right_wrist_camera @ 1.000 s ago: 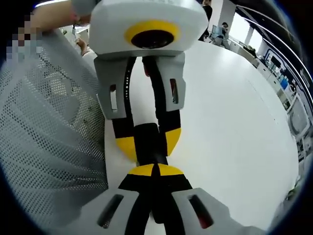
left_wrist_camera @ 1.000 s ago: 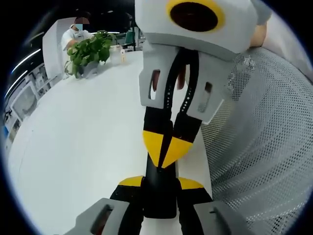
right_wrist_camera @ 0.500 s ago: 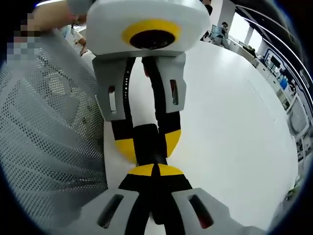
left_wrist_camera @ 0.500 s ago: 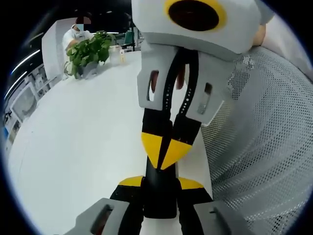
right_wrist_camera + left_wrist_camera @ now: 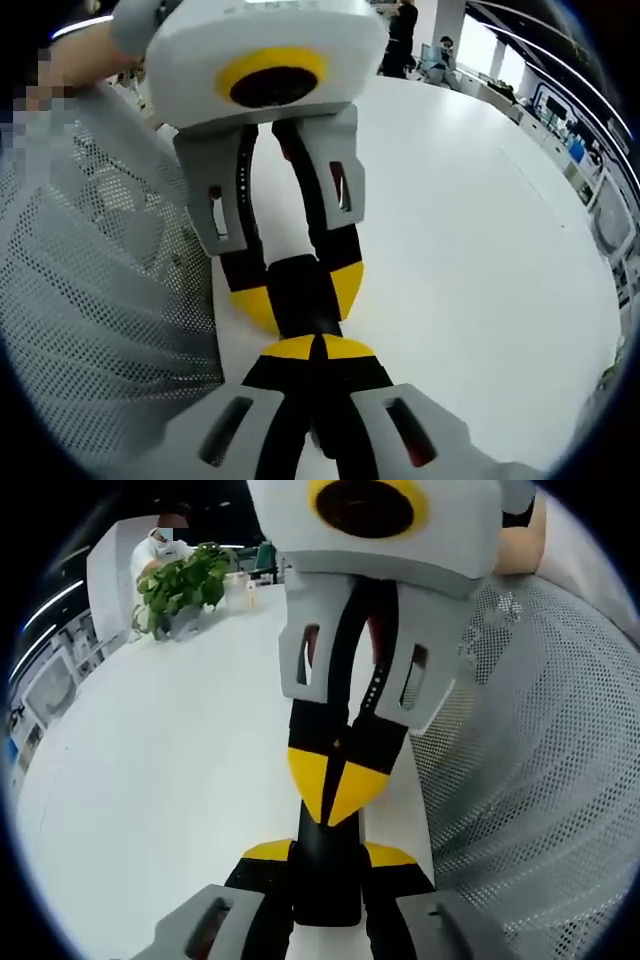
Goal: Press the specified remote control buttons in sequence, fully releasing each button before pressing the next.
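One potted plant [image 5: 182, 585] beyond grippers.

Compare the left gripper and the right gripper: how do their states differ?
The left gripper has its fingers apart, clamped on the black remote; the right gripper has its fingers shut together, holding nothing. The left gripper grips the black remote's sides; the right gripper's tip points onto its face. Both have yellow-tipped black fingers.

no readable text, labels or numbers
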### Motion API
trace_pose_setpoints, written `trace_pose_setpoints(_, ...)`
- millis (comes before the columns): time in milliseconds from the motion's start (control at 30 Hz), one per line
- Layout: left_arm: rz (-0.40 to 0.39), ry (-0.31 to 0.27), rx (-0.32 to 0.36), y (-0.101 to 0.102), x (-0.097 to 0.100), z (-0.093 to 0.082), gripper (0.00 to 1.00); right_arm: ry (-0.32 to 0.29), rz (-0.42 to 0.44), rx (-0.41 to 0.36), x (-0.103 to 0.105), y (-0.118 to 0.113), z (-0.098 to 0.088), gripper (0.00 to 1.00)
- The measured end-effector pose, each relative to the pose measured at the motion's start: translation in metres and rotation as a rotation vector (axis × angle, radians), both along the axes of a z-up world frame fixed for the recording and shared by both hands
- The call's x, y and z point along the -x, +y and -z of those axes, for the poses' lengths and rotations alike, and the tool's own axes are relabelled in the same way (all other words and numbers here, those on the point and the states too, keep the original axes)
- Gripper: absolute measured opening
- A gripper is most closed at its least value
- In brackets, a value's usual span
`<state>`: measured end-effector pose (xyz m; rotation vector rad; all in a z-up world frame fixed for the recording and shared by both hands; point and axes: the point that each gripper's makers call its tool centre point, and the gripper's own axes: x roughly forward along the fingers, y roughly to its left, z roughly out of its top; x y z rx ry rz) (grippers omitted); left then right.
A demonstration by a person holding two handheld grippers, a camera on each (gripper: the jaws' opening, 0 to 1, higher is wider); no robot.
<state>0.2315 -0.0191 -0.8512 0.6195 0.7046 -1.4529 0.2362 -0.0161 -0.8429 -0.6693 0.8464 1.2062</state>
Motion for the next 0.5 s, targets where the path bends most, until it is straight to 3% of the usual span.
trace_pose_setpoints(267,-0.001,0.002,0.001,-0.0001,-0.0001,0.0004,0.26,0.029,0.024,0.004,0.003,-0.0031,0.0004,0.0)
trace_pose_setpoints(500,0.003,0.002,0.001,0.0,0.0,0.0004,0.26,-0.017,-0.027,0.055,0.0037,-0.0011,0.0016,0.0)
